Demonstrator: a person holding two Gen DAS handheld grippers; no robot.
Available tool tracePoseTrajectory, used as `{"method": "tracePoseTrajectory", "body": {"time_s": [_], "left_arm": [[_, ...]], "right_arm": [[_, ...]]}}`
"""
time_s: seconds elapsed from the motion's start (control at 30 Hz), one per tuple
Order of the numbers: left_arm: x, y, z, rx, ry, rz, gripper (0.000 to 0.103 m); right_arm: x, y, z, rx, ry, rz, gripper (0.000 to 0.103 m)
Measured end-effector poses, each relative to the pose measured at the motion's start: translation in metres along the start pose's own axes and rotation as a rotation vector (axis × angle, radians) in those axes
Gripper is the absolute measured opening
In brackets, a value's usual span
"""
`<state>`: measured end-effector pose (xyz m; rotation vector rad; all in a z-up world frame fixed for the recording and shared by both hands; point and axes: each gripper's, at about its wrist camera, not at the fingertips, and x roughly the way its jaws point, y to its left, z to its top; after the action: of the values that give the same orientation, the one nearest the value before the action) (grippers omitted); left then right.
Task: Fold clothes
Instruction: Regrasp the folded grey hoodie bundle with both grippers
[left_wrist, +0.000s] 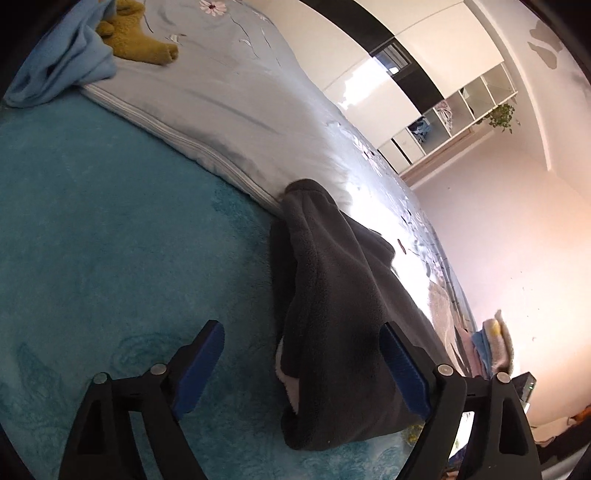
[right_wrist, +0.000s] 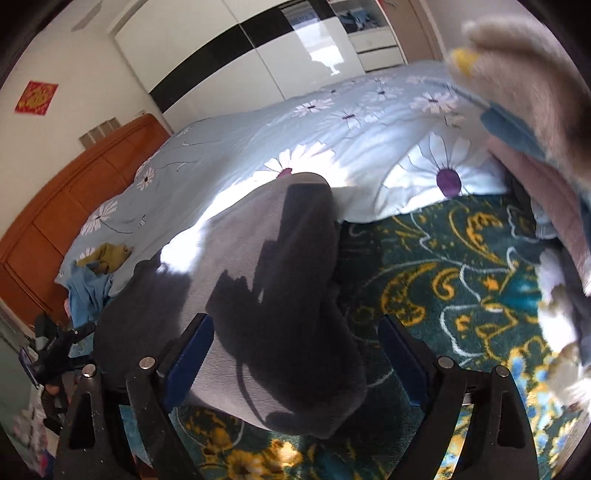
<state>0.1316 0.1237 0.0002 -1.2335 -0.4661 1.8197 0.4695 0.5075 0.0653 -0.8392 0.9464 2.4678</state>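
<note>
On the bed's teal blanket (left_wrist: 110, 229), against the zipped hem of the floral duvet (left_wrist: 229, 110): one dark grey fleece garment (left_wrist: 332, 295), bunched lengthwise, running from 12 toward 6 o'clock in both wrist views. Left gripper (left_wrist: 303, 369) and right gripper (right_wrist: 295, 362) both stand with jaws spread wide, holding nothing, the garment's near end lying between the fingers. Judged soft, thick, limp, light and non-slip; best pinched at an outer edge or corner, not mid-bundle.
</note>
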Motion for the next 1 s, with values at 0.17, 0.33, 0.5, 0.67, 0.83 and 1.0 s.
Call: {"method": "tracePoseTrajectory", "body": {"time_s": [0.17, 0.33, 0.5, 0.67, 0.83, 1.0], "left_arm": [[0.038, 0.007, 0.018, -0.042, 0.151, -0.096, 0.088], [0.056, -0.002, 0.029, 0.003, 0.256, -0.119, 0.09], [0.079, -0.018, 0.035, 0.07, 0.343, -0.122, 0.093], [0.091, -0.032, 0.035, 0.12, 0.401, -0.1, 0.1], [0.081, -0.028, 0.031, 0.062, 0.354, -0.086, 0.068], [0.06, -0.046, 0.017, 0.101, 0.28, -0.049, 0.044]], "right_arm": [[0.035, -0.022, 0.011, 0.14, 0.11, 0.22, 0.091], [0.071, -0.012, 0.029, 0.087, 0.22, 0.257, 0.091], [0.093, -0.005, 0.04, 0.059, 0.304, 0.285, 0.093], [0.096, -0.003, 0.044, 0.081, 0.31, 0.304, 0.085], [0.095, 0.006, 0.045, 0.07, 0.317, 0.278, 0.06], [0.089, 0.018, 0.048, 0.058, 0.314, 0.262, 0.046]]}}
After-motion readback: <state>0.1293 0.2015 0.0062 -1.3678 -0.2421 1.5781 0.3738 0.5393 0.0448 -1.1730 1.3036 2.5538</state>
